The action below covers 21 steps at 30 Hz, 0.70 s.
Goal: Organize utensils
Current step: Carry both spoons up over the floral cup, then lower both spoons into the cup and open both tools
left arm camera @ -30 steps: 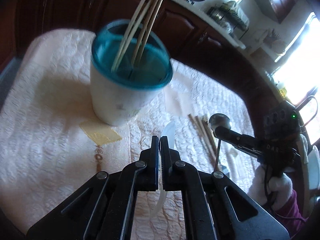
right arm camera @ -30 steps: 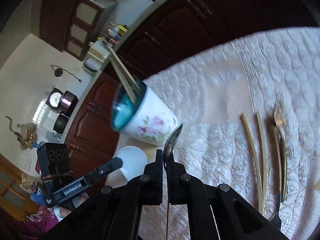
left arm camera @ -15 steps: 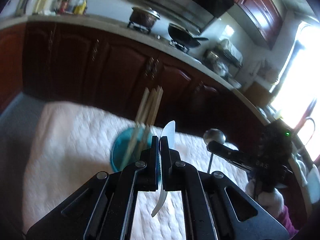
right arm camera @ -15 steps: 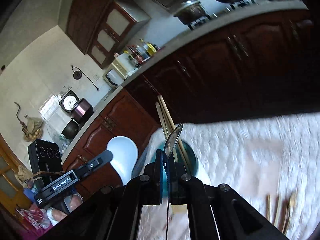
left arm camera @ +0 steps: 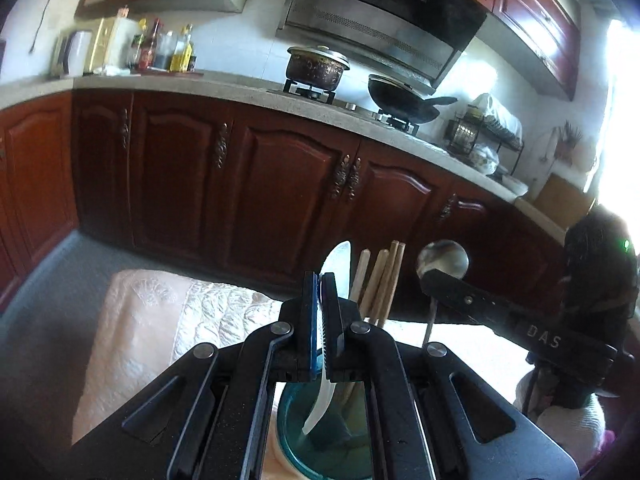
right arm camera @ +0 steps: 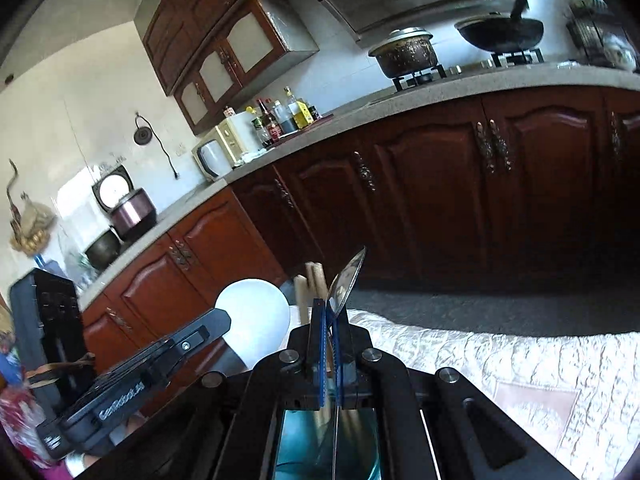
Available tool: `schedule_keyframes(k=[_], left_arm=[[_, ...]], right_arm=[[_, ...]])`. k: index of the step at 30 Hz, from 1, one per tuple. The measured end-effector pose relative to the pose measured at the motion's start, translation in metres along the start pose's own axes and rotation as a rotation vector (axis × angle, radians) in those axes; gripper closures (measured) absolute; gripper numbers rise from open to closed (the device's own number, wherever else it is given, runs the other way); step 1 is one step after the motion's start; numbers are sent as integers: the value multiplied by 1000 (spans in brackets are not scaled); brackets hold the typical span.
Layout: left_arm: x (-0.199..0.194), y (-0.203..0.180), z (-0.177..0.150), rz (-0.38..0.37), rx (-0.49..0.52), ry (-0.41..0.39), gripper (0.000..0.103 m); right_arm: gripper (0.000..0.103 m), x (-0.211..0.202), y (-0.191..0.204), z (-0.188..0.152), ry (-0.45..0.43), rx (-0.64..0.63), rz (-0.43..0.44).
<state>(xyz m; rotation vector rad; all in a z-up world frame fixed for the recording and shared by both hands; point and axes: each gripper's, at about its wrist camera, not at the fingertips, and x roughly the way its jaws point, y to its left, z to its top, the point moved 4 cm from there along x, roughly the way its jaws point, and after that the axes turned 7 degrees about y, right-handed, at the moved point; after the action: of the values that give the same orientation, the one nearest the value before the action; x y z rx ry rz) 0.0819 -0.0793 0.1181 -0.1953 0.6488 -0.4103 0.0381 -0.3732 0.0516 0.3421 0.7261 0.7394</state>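
My left gripper point(left arm camera: 319, 280) is shut on a white plastic spoon point(left arm camera: 339, 264); its bowl points up and its handle hangs down into the teal-rimmed holder cup point(left arm camera: 320, 446) right below. Several wooden chopsticks point(left arm camera: 380, 276) stand in that cup. My right gripper point(right arm camera: 329, 312) is shut on a metal spoon point(right arm camera: 347, 280), bowl up, thin handle reaching down into the same cup point(right arm camera: 296, 448). The chopsticks point(right arm camera: 310, 284) rise just behind its fingers. The right gripper with the metal spoon point(left arm camera: 442, 258) shows in the left wrist view; the white spoon point(right arm camera: 254, 320) shows in the right wrist view.
The cup stands on a table with a cream quilted cloth point(left arm camera: 160, 320), which also shows in the right wrist view point(right arm camera: 500, 356). Dark wooden kitchen cabinets point(left arm camera: 280, 184) and a counter with a pot point(left arm camera: 316, 68) and a pan lie beyond. The other utensils on the cloth are out of view.
Both grippers have tilted up and come over the cup from either side. The spoon handles now hang into the cup's mouth. The table and loose chopsticks dropped out of view.
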Motion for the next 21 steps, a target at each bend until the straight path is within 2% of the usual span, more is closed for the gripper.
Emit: schedule_keyframes(k=[2,6,12,21], left_arm=[[6,1,-8,6,6,-1,102],[11,1,-22,15,3,9,102],[-6,0,-39,31,26,-1,102],[-5,3,-74,62,-1,66,102]], right_arm=[[100,7,0,-5,7,-20,-26],[100,12,-4,-16,38,-21,-21],[99,-3,-5,-34,74,-42,-17],[98,7,1,-62,183,-80,-53]])
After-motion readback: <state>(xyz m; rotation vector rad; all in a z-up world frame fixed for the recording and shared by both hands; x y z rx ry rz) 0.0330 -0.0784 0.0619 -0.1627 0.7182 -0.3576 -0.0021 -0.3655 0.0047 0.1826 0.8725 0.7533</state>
